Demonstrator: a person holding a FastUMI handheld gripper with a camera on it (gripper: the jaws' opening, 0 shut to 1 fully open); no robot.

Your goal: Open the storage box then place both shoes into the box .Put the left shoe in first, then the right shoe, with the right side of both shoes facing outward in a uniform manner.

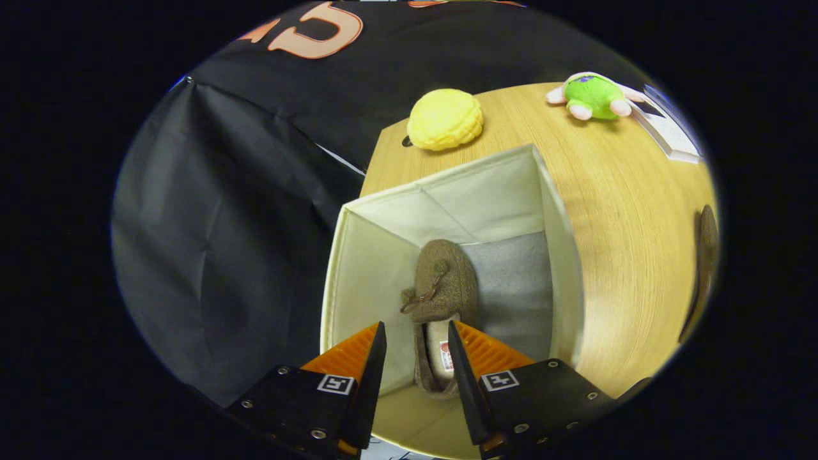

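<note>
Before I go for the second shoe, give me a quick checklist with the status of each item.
1. Storage box open: ok.
2. First shoe inside the box, against its left wall: ok.
3. Tool released: ok, fingers apart above the shoe's heel, neither pressing on it.
4. Room beside the shoe: ok, grey box floor bare to its right.
5. Which shoe it is and which side faces outward: cannot tell.
6. Second shoe located: cannot tell; a dark shape lies on the table to the right of the box.
</note>
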